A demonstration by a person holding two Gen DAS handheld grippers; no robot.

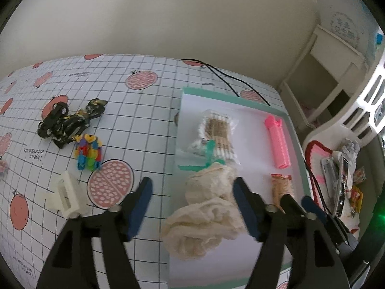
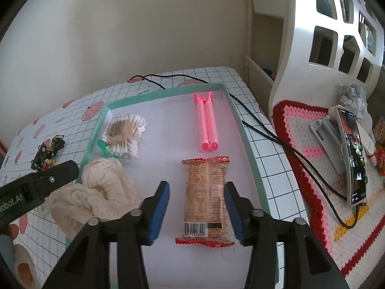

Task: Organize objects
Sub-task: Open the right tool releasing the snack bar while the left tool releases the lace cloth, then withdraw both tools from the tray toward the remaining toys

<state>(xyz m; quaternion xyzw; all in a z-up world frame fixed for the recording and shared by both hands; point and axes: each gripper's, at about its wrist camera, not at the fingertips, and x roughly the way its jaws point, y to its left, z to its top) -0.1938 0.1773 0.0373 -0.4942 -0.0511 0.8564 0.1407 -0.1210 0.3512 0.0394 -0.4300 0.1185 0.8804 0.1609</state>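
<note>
Right wrist view: the right gripper [image 2: 196, 210] hangs over the tray [image 2: 243, 130], its fingers spread wide and holding nothing.
Snack packet [image 2: 205, 202]: lies flat on the tray floor between the two blue pads [image 2: 158, 213], lengthwise along them, barcode end nearest the camera; a clear gap shows on each side, so neither pad touches it.
Pink hair roller [image 2: 208, 126]: farther back in the tray, beyond the packet, well apart from the fingers.
Cotton swab bag [image 2: 125, 134]: in the tray's far left part, a green clip beside it.
Cream cloth [image 2: 101, 192]: crumpled at the tray's near left edge, just left of the right gripper's left pad.
Left wrist view: the left gripper [image 1: 192, 207] is also wide open and empty.
Cloth relative to left fingers: the cream cloth lies between them, nearer the right finger [image 1: 245, 207], which overlaps its edge in the picture; whether they touch cannot be told. The left finger stands over the bare tablecloth [image 1: 144, 110].
Outside the tray: black toy cars [image 1: 69, 120], a pile of coloured clips [image 1: 88, 151] and a white plastic piece [image 1: 66, 197] sit on the checked tablecloth to the left.
Other surroundings: a black cable [image 2: 264, 130] runs past the tray's far corner; a phone [image 2: 352, 156] stands on a crocheted mat [image 2: 312, 168] to the right.
</note>
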